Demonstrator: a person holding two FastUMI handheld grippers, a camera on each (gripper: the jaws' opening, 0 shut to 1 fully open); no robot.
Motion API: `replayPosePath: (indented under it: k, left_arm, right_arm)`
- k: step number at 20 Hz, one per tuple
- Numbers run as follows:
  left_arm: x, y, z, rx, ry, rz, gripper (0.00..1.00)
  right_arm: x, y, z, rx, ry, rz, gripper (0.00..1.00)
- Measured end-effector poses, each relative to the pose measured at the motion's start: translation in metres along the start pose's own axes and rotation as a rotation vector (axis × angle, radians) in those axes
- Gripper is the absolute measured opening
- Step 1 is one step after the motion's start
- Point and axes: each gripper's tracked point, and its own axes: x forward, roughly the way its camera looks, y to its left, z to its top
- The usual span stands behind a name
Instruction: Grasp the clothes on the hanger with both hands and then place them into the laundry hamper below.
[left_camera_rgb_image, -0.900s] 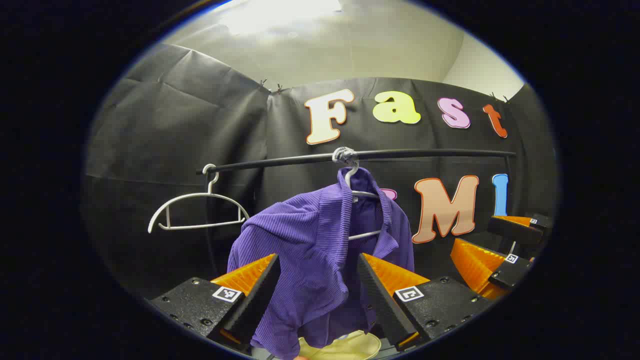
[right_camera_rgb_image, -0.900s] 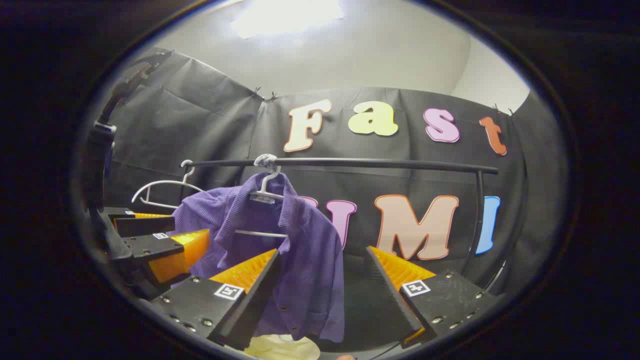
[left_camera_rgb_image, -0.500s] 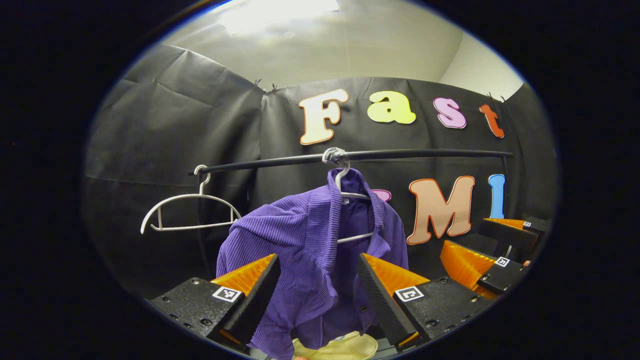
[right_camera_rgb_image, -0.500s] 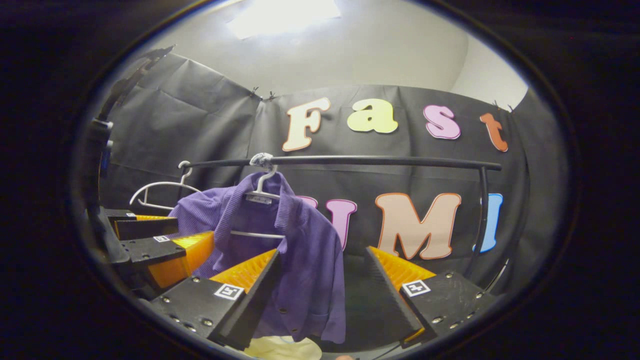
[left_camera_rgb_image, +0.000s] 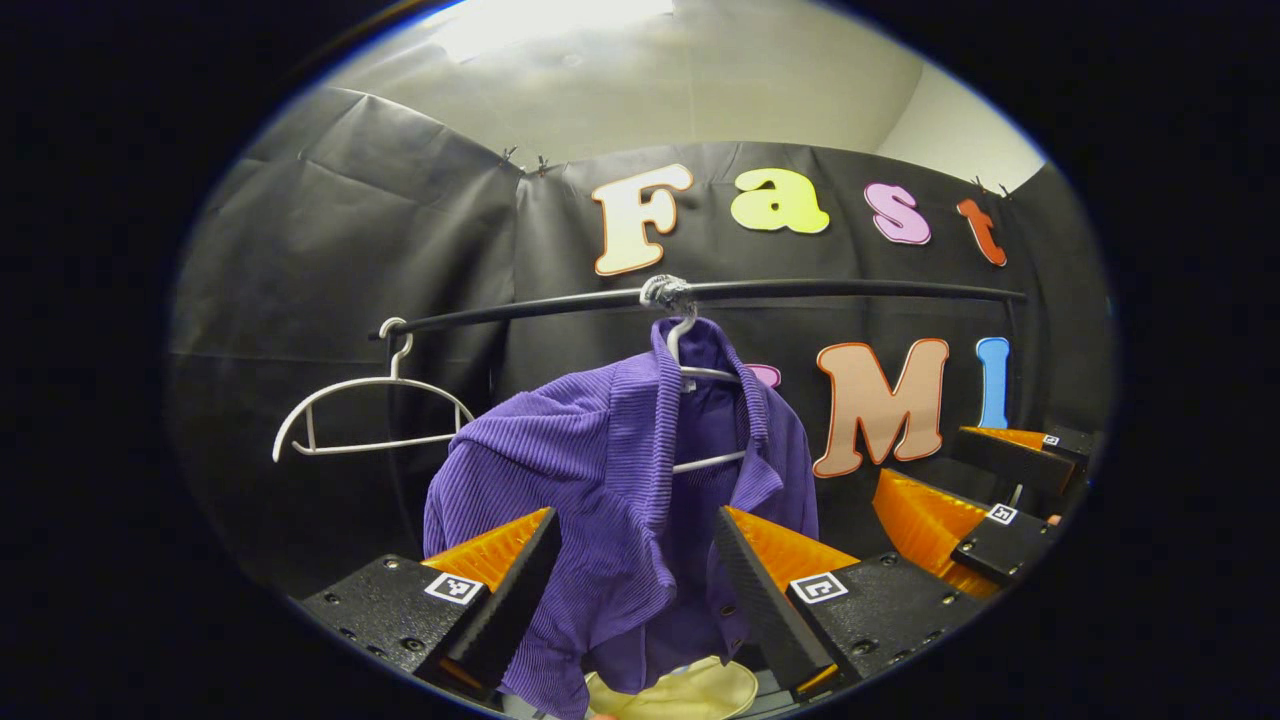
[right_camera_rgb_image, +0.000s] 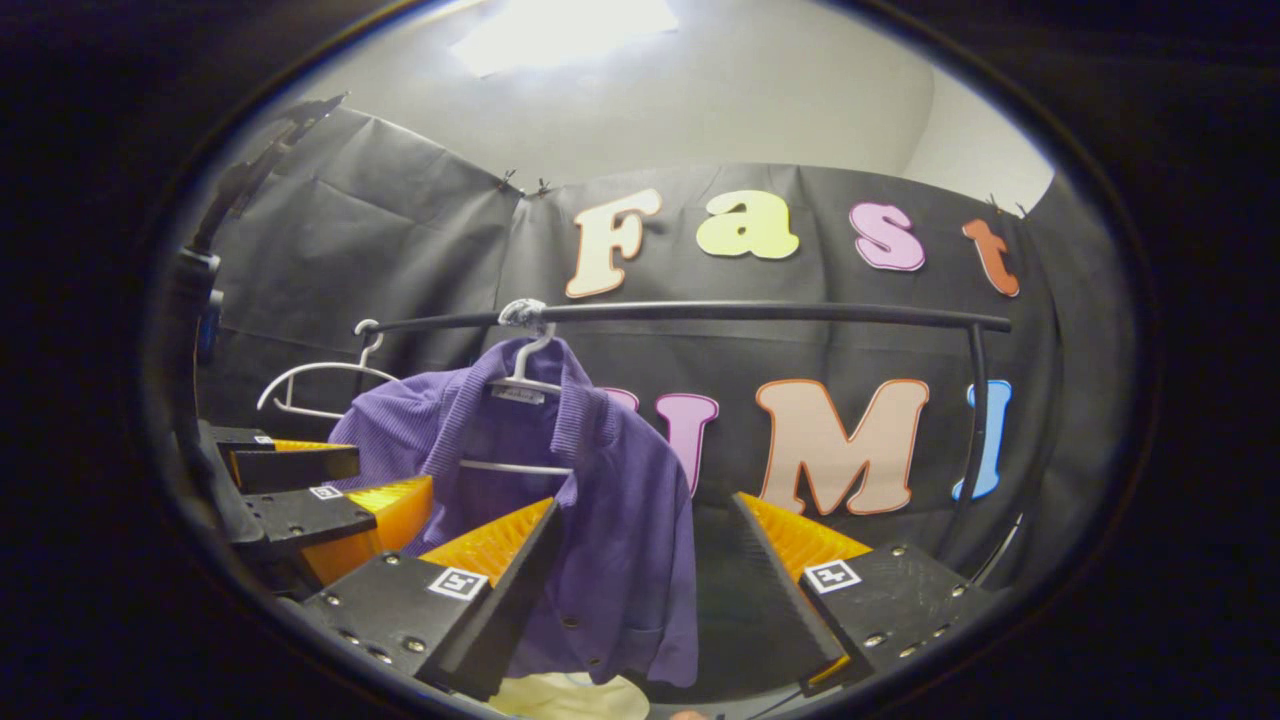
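A purple ribbed shirt (left_camera_rgb_image: 610, 500) (right_camera_rgb_image: 610, 520) hangs on a white hanger (left_camera_rgb_image: 700, 375) (right_camera_rgb_image: 525, 385) from a black rail (left_camera_rgb_image: 800, 290) (right_camera_rgb_image: 750, 313). My left gripper (left_camera_rgb_image: 630, 590) stands open just short of the shirt's left shoulder, with the cloth seen between its fingers. My right gripper (right_camera_rgb_image: 640, 590) is open too, its left finger (right_camera_rgb_image: 500, 575) in front of the shirt's right side. Each gripper appears in the other's view, the right gripper (left_camera_rgb_image: 985, 505) at far right and the left gripper (right_camera_rgb_image: 310, 500) at far left. A pale yellow hamper (left_camera_rgb_image: 690, 690) (right_camera_rgb_image: 570, 695) peeks out below the shirt.
An empty white hanger (left_camera_rgb_image: 365, 420) (right_camera_rgb_image: 310, 380) hangs at the rail's left end. The rail's right upright (right_camera_rgb_image: 975, 430) drops down at the right. Black cloth walls close off the back and sides.
Both grippers have edged a little closer to the shirt and slightly lower, so rail and shirt sit higher in the views. Both stay open.
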Motion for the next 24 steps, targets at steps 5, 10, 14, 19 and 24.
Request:
replayPosePath:
  k: [5,10,14,19,24]
  left_arm:
    - [0.005,0.0,-0.009,-0.003,0.02,-0.003,0.93]
    - [0.024,-0.001,-0.038,-0.038,0.079,-0.003,0.94]
    - [0.042,-0.005,-0.06,0.016,0.078,0.002,0.96]
    - [0.067,0.01,-0.062,0.087,0.014,0.085,0.93]
    - [0.083,0.021,-0.056,0.099,-0.02,0.1,0.6]
  right_arm:
    - [0.001,0.003,-0.006,0.009,0.025,0.007,0.99]
    - [0.006,-0.002,-0.007,0.017,0.029,-0.011,1.0]
    - [0.008,-0.006,-0.005,0.01,0.012,-0.03,0.99]
    - [0.01,-0.008,-0.011,-0.002,0.019,-0.038,0.99]
    - [0.011,-0.008,-0.014,-0.003,0.022,-0.039,0.96]
